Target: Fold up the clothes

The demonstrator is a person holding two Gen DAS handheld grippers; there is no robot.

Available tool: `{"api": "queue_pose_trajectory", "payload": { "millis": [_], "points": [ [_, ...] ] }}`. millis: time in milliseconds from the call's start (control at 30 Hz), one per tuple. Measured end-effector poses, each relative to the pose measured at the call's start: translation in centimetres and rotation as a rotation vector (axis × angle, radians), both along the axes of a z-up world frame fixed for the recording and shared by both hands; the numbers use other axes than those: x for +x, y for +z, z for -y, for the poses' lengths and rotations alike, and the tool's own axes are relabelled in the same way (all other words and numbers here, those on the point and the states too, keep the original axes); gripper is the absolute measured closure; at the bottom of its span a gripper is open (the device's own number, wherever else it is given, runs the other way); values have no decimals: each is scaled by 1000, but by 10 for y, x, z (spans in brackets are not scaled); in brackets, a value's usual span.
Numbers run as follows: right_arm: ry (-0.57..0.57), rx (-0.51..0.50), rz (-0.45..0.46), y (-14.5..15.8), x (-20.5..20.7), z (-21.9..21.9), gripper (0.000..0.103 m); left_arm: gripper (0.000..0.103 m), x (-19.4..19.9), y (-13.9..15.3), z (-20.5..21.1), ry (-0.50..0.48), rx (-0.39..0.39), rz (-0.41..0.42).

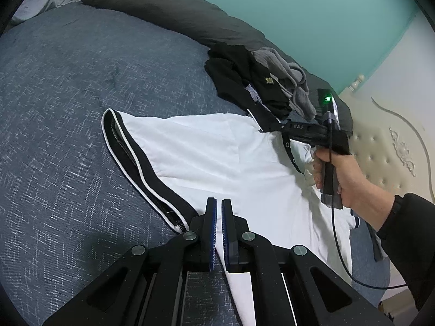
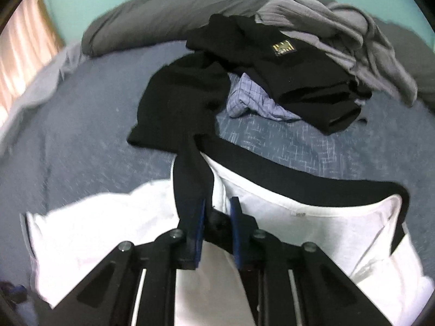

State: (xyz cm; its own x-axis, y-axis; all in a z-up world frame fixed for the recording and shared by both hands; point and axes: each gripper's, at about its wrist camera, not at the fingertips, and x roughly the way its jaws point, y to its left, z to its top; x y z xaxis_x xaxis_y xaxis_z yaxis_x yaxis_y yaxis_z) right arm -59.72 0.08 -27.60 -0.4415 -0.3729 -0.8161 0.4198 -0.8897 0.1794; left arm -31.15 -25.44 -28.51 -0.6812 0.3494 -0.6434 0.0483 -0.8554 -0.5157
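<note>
- The white cotton garment with black trim [image 1: 217, 146] is spread at 12 o'clock of the closed left gripper [image 1: 219, 203], its edge pinched between the pads.
- The right gripper [image 2: 218, 203] is narrowly parted; whether its black strap is clamped cannot be told.
- One heap of dark clothes [image 2: 285, 76] is seen at its 12 o'clock.

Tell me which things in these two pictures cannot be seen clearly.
- Right tongs, left wrist view: tips hidden by the tool body.
- White garment: near edge cut off by left tongs.
- Gold label on black garment, right wrist view: blurred, unreadable.
- Checked cloth: mostly buried under the pile.
</note>
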Motion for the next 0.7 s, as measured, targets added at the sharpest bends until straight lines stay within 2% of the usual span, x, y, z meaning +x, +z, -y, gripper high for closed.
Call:
{"api": "queue_pose_trajectory", "payload": {
  "millis": [167,267,333,467,533,567,700],
  "points": [
    [-79,-219,50,4,-12,-34,87,100,0,0,0,-5,0,-2],
    [-136,-292,53,6,-15,-52,87,100,0,-1,1,-4,1,0],
    [-140,-261,60,5,-17,-53,87,100,0,-2,1,-4,0,0],
    [-74,-119,8,10,-12,-32,84,99,-1,-3,-1,-10,-1,5],
    [-47,-56,-62,16,-4,-22,70,100,-1,-3,-2,-12,-3,7],
    [-28,-24,-96,19,-1,-17,67,100,0,-3,-3,-13,-3,7],
    [49,63,-155,21,4,-2,64,100,0,-3,-2,-12,-3,4]
  ]
}}
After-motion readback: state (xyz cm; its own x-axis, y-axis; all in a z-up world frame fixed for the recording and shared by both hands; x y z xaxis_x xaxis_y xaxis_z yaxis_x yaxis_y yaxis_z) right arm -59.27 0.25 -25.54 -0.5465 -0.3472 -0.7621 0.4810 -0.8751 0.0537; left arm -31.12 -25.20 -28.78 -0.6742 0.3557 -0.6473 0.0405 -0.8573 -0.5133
